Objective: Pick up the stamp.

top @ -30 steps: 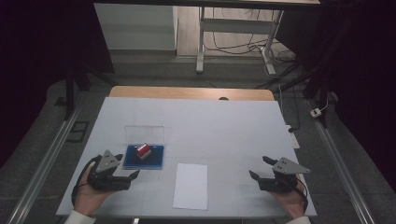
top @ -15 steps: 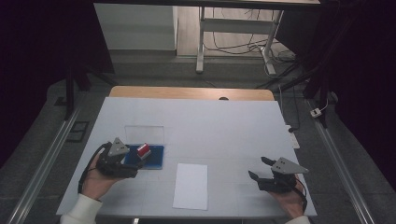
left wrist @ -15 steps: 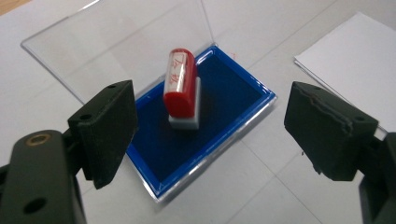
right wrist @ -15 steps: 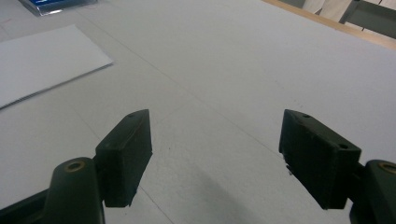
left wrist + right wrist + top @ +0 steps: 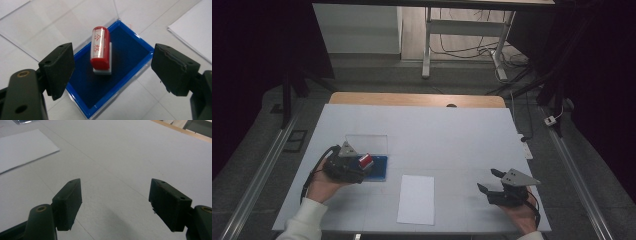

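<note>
A red stamp (image 5: 100, 50) with a white base and red characters on its clear top stands on a blue ink pad (image 5: 117, 72). The pad's clear lid (image 5: 367, 143) lies open behind it. My left gripper (image 5: 112, 68) is open, its jaws on either side of the stamp and just short of it, touching nothing. In the high view the left gripper (image 5: 357, 170) sits at the pad's left edge beside the stamp (image 5: 365, 161). A white paper sheet (image 5: 417, 198) lies mid-table. My right gripper (image 5: 488, 181) rests open and empty at the near right, over bare table (image 5: 125, 170).
The white table cover (image 5: 452, 135) stretches wide behind and between the grippers. A corner of the paper sheet (image 5: 22, 147) lies to the left in the right gripper view. Metal rails run along both table sides, and a wooden edge (image 5: 417, 99) borders the far side.
My left gripper has moved forward and right, from the table's near left up to the ink pad, so its jaws now flank the stamp. The right gripper has stayed put.
</note>
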Action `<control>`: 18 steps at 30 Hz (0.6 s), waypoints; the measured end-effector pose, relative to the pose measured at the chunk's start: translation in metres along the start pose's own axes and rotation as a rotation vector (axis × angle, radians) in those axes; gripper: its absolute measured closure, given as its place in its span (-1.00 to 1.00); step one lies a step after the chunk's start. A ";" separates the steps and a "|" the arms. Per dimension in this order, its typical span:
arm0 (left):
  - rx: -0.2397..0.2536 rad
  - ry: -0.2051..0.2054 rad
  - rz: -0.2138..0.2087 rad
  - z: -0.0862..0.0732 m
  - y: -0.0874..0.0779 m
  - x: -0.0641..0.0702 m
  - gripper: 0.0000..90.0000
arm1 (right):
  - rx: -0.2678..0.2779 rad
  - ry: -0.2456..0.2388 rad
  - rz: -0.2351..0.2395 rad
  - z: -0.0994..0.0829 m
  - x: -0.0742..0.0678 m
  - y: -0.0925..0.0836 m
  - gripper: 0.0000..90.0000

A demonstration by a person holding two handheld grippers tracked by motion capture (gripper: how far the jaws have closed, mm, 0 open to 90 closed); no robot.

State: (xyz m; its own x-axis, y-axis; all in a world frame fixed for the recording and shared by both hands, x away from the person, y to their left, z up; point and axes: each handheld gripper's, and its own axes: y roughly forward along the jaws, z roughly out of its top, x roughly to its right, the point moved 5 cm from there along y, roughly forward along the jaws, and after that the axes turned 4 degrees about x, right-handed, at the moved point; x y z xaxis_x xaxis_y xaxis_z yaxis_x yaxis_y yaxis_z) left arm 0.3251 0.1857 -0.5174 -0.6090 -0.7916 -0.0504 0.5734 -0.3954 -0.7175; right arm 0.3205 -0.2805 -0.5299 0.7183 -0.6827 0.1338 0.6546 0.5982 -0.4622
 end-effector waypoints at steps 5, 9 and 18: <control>-0.005 -0.004 -0.004 0.002 0.007 -0.004 -0.49 | -0.002 0.000 0.001 -0.001 -0.001 0.001 -0.41; -0.011 -0.014 -0.012 0.004 0.013 -0.008 -0.44 | -0.009 -0.006 -0.006 -0.001 -0.001 0.001 -0.40; -0.018 -0.022 0.008 0.003 0.018 -0.013 -0.09 | -0.010 -0.013 -0.002 -0.001 -0.002 0.002 -0.39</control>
State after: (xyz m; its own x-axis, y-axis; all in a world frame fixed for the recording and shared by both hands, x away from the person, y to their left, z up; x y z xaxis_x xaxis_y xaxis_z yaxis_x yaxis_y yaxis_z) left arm 0.3451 0.1870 -0.5276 -0.5924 -0.8046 -0.0411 0.5679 -0.3808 -0.7297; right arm 0.3201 -0.2785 -0.5319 0.7197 -0.6788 0.1460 0.6539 0.5921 -0.4709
